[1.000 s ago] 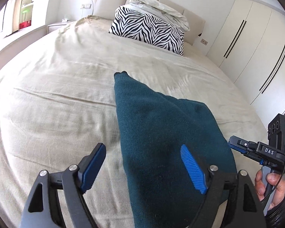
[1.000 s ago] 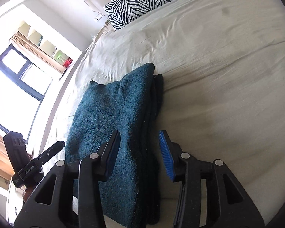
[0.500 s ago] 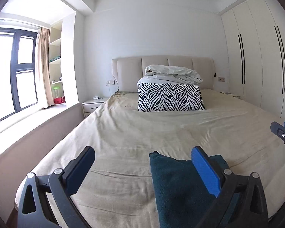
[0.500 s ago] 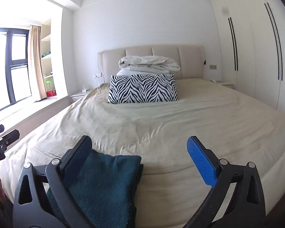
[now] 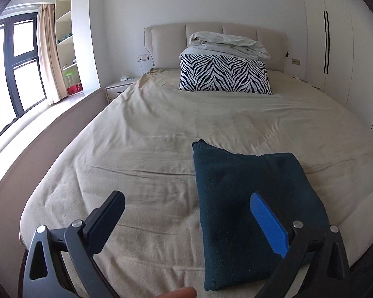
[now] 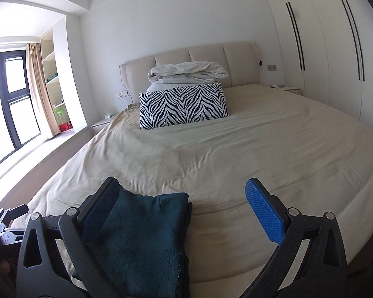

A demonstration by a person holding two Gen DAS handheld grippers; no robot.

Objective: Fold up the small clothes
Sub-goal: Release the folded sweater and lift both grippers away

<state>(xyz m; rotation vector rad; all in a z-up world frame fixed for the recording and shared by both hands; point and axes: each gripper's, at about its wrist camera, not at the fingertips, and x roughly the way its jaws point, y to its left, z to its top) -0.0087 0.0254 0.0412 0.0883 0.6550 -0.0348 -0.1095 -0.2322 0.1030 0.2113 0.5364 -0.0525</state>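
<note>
a big bed (image 5: 141, 134) with a tan sheet is seen, filling most of the room. far away at its head, a zebra pillow (image 5: 223, 77) is stood up, with a white blanket (image 5: 226, 42) piled on top. at the near edge of the bed, a dark green folded cloth (image 5: 248, 198) is laid flat, and the fold looks done. the left gripper (image 5: 186, 221) is held wide apart above it, with nothing in it. the right gripper (image 6: 181, 213) is held wide too, also with nothing in it. the cloth is so close to the edge that it could be bumped and slid off, or its fold could be pulled loose.
</note>
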